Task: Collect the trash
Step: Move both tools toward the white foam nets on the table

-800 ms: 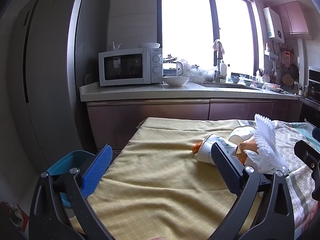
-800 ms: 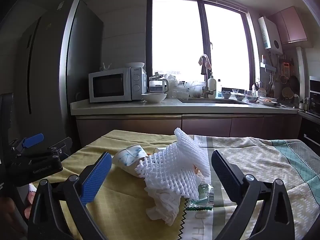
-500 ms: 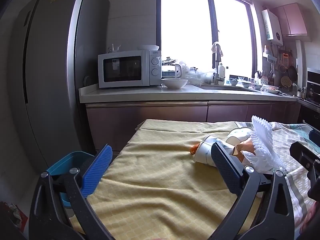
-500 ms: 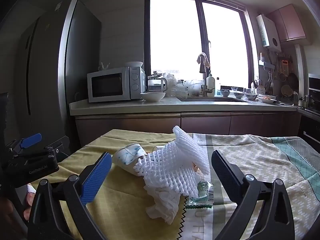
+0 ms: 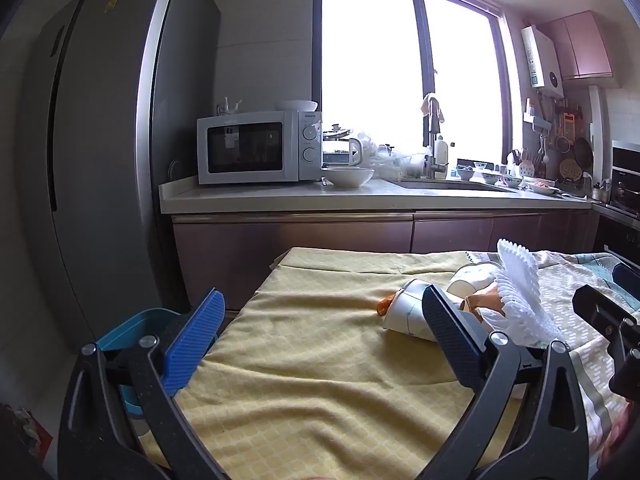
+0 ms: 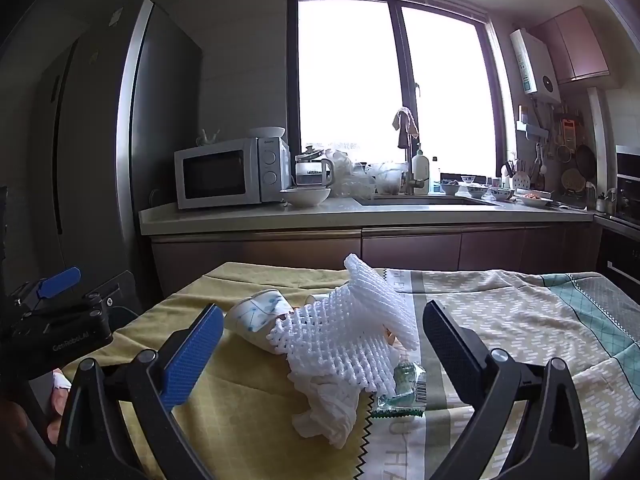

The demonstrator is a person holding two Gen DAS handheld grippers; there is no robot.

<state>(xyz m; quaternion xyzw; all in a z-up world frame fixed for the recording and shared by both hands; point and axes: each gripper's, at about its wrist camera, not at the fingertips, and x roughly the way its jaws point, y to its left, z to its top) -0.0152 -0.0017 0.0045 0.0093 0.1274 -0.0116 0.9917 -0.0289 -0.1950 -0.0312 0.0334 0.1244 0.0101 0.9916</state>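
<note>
Right gripper (image 6: 323,340) nearer foam net (image 6: 352,328); jaws unchanged, wide.

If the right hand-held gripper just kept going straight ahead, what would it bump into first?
Most likely the white foam net, which lies on the table directly between the open fingers of the right hand-held gripper. The crumpled white tissue lies lower and nearer, so depth is uncertain.

Both grippers look the same: left gripper (image 5: 320,332) and right gripper (image 6: 322,338) have chunky black plastic arms with silver screws (image 5: 499,337), one ribbed blue pad (image 6: 192,358) and one dark ribbed pad (image 6: 452,350). White "GenRobot.AI" lettering (image 6: 70,343) marks the left one's body.
</note>
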